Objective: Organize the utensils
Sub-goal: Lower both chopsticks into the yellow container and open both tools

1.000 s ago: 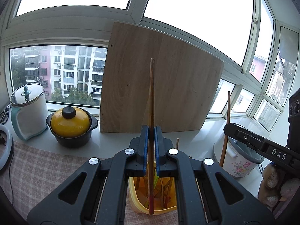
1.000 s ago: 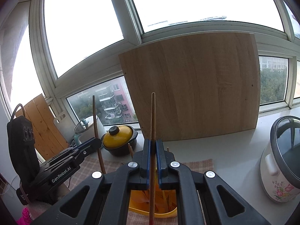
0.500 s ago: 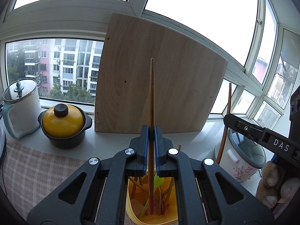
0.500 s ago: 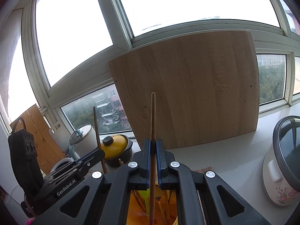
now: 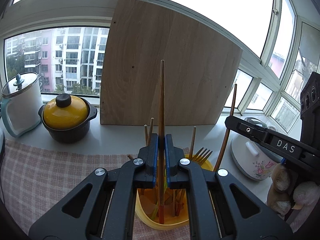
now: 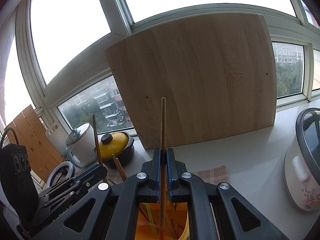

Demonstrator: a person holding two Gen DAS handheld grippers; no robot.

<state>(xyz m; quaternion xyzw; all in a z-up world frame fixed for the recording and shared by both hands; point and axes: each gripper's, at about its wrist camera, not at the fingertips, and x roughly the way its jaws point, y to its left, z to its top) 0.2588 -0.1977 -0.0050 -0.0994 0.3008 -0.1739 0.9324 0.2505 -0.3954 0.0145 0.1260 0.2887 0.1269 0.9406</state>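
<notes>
Brown chopstick point(image 5: 161, 104), red-tipped, upright in left claw point(image 5: 161, 140), over yellow holder point(image 5: 170, 223)

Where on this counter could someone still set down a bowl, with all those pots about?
Two patches look bare: the checked cloth in front of the yellow-lidded pot, and the white sill between the leaning wooden board and the rice cooker. It is crowded around the yellow utensil cup, where both tools hold chopsticks upright.

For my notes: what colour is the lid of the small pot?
Yellow lid with a black knob; clearest in the left wrist view.
</notes>
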